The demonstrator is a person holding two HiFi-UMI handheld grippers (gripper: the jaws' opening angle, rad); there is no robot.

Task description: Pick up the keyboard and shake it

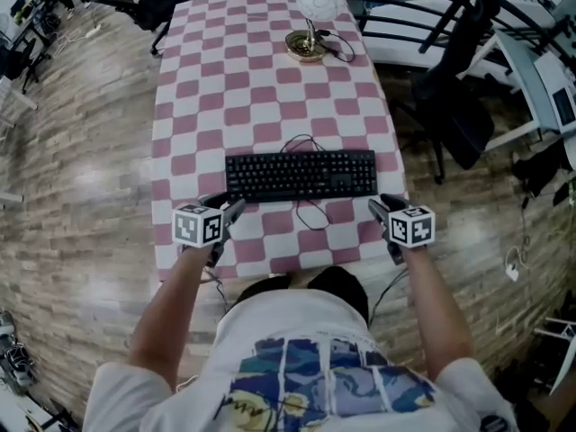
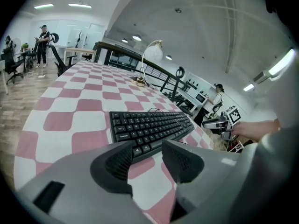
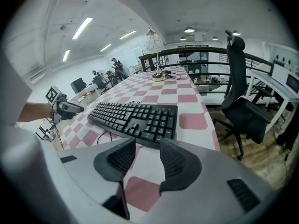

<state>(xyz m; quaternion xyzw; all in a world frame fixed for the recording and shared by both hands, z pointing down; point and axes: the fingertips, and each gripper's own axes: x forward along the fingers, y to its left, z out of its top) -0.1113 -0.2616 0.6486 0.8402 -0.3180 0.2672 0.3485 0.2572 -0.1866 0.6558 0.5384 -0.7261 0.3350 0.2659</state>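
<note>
A black keyboard (image 1: pixel 301 175) lies flat across the near part of the pink-and-white checked table (image 1: pixel 261 70), its thin black cable (image 1: pixel 310 212) trailing toward the front edge. My left gripper (image 1: pixel 231 210) hovers just short of the keyboard's near left corner (image 2: pixel 122 136), jaws apart with nothing between them. At the near right corner (image 3: pixel 163 132) my right gripper (image 1: pixel 376 207) stands the same way, open and empty. Neither gripper touches the keyboard. In the left gripper view the right gripper (image 2: pixel 219 123) shows beyond the keyboard's far end.
A desk lamp with a white globe shade (image 1: pixel 319 3) and brass base (image 1: pixel 306 45) stands at the table's far end. A black office chair (image 1: pixel 459 97) sits to the right of the table, more chairs and desks beyond. People stand in the far background.
</note>
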